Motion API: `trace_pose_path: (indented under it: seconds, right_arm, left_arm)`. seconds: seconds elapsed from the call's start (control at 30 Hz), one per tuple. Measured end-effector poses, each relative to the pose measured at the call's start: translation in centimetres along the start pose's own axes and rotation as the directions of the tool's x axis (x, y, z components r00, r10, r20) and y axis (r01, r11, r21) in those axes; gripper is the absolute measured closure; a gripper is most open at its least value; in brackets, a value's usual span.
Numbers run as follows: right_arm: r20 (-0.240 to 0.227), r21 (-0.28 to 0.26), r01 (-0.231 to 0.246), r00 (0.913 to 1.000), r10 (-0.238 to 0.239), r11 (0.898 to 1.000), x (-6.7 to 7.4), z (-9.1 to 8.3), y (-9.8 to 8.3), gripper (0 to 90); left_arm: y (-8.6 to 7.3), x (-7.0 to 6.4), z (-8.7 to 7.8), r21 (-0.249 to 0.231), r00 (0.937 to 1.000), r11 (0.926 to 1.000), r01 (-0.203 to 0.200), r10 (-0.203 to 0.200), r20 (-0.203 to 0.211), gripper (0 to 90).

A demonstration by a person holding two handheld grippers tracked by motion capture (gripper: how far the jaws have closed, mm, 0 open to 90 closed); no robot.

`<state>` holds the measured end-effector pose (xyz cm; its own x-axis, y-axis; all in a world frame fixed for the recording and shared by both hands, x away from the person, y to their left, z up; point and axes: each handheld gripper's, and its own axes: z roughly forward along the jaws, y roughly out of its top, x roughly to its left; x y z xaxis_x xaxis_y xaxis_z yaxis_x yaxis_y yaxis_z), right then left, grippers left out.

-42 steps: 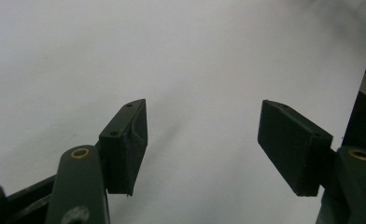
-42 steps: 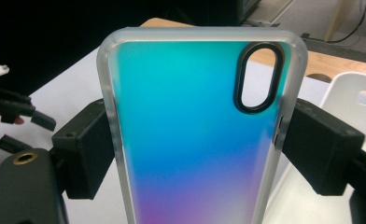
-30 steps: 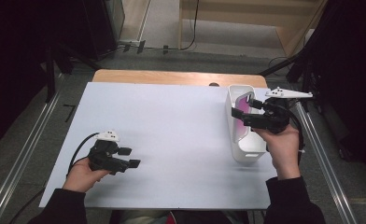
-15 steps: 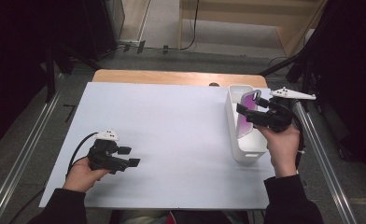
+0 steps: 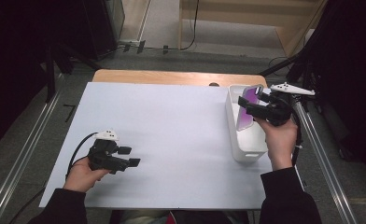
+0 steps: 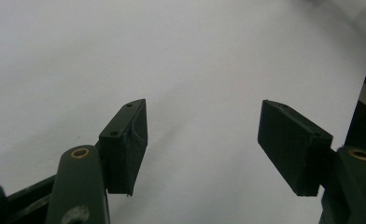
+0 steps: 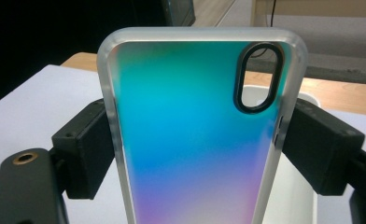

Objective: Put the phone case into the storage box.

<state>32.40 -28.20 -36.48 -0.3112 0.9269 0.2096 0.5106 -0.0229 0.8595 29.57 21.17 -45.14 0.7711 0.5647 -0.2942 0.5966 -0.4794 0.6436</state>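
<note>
An iridescent phone case with a frosted rim and an oval camera cutout stands upright between the jaws of my right gripper, whose pads press on its two long edges. In the high view the phone case hangs over the white bin at the table's right, with my right gripper shut on it. Near the table's front left my left gripper rests low over the white tabletop. Its jaws stand wide apart with nothing between them, seen close in the left gripper view.
The white tabletop spreads between the two hands. A strip of bare wooden table shows along the far edge. Metal rails run along both sides, and dark equipment stands at the far left and right.
My right gripper has lifted the phone case a little higher and farther back over the bin. The left hand has stayed put.
</note>
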Motion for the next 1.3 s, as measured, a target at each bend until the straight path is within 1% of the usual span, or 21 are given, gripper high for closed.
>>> trace_pose_path:
  seconds: [0.13, 0.2, 0.23, 0.37, 0.43, 0.57, 0.6, 0.73, 0.8, 0.83, 0.87, 0.93, 1.07, 1.2, 1.3]
  right_arm:
    - [0.005, -0.003, 0.004, 1.0, -0.004, 1.0, -0.2, 0.4, 0.9, 14.9]
    - [0.019, -0.002, 0.009, 0.9998, -0.009, 1.0, -0.3, 0.7, 1.3, 14.9]
    - [0.022, -0.005, 0.002, 0.9998, -0.002, 1.0, -0.3, 0.8, 1.5, 15.0]
    - [0.025, -0.009, -0.002, 0.9997, 0.002, 1.0, -1.0, 1.4, 2.4, 14.9]
    - [0.042, -0.008, -0.006, 0.9991, 0.007, 1.0, -1.4, 1.6, 2.9, 14.9]
    - [0.055, -0.001, -0.01, 0.9984, 0.01, 1.0, -2.1, 2.0, 3.8, 14.9]
    - [0.061, 0.002, -0.005, 0.9981, 0.005, 1.0, -2.2, 2.2, 3.9, 14.9]
    - [0.072, -0.001, -0.013, 0.9973, 0.013, 1.0, -2.4, 2.8, 4.3, 15.0]
    - [0.057, -0.004, -0.007, 0.9983, 0.007, 1.0, -2.6, 3.3, 4.4, 14.9]
    - [0.058, -0.008, -0.006, 0.9983, 0.007, 1.0, -2.6, 3.5, 4.5, 14.9]
    - [0.06, -0.008, -0.009, 0.9982, 0.009, 1.0, -2.7, 3.7, 4.6, 14.9]
    - [0.055, -0.015, -0.034, 0.9979, 0.034, 0.999, -3.0, 4.0, 4.8, 14.9]
    - [0.082, -0.018, -0.029, 0.9961, 0.03, 0.999, -3.3, 4.7, 5.2, 14.9]
    - [0.096, -0.023, -0.052, 0.9939, 0.054, 0.998, -3.6, 5.4, 5.5, 14.9]
    - [0.112, -0.025, -0.054, 0.9921, 0.057, 0.998, -3.8, 6.1, 5.6, 14.9]
  left_arm:
    - [0.0, 0.1, -0.1, 0.002, 1.0, 1.0, 0.002, -0.002, -0.007, 32.9]
    - [0.0, 0.1, -0.1, -0.003, 1.0, 1.0, 0.004, -0.004, -0.005, 32.9]
    - [0.0, 0.2, -0.1, -0.003, 1.0, 1.0, 0.004, -0.004, -0.003, 32.9]
    - [-0.1, 0.2, -0.1, -0.006, 0.9999, 0.9999, 0.01, -0.01, -0.003, 33.0]
    - [-0.1, 0.2, -0.1, -0.006, 1.0, 0.9999, 0.009, -0.009, -0.004, 32.9]
    - [0.0, 0.2, -0.1, -0.003, 1.0, 1.0, 0.009, -0.009, -0.004, 33.0]
    - [0.0, 0.2, -0.1, -0.003, 0.9999, 1.0, 0.009, -0.009, -0.004, 32.9]
    - [0.0, 0.2, -0.2, -0.004, 0.9999, 0.9999, 0.01, -0.01, -0.006, 32.9]
    - [0.0, 0.2, -0.2, -0.003, 0.9999, 0.9999, 0.01, -0.01, -0.007, 32.9]
    - [0.0, 0.2, -0.2, -0.004, 1.0, 1.0, 0.008, -0.008, -0.005, 32.9]
    - [0.0, 0.2, -0.2, -0.004, 1.0, 1.0, 0.007, -0.007, -0.003, 32.9]
    - [0.0, 0.2, -0.2, -0.005, 1.0, 1.0, 0.008, -0.008, -0.004, 32.9]
    - [0.0, 0.2, -0.2, -0.005, 0.9999, 0.9999, 0.011, -0.011, -0.005, 33.0]
    - [0.0, 0.3, -0.2, -0.011, 1.0, 0.9999, 0.007, -0.007, -0.004, 32.9]
    - [0.0, 0.2, -0.2, -0.005, 0.9999, 0.9999, 0.01, -0.01, -0.004, 32.9]
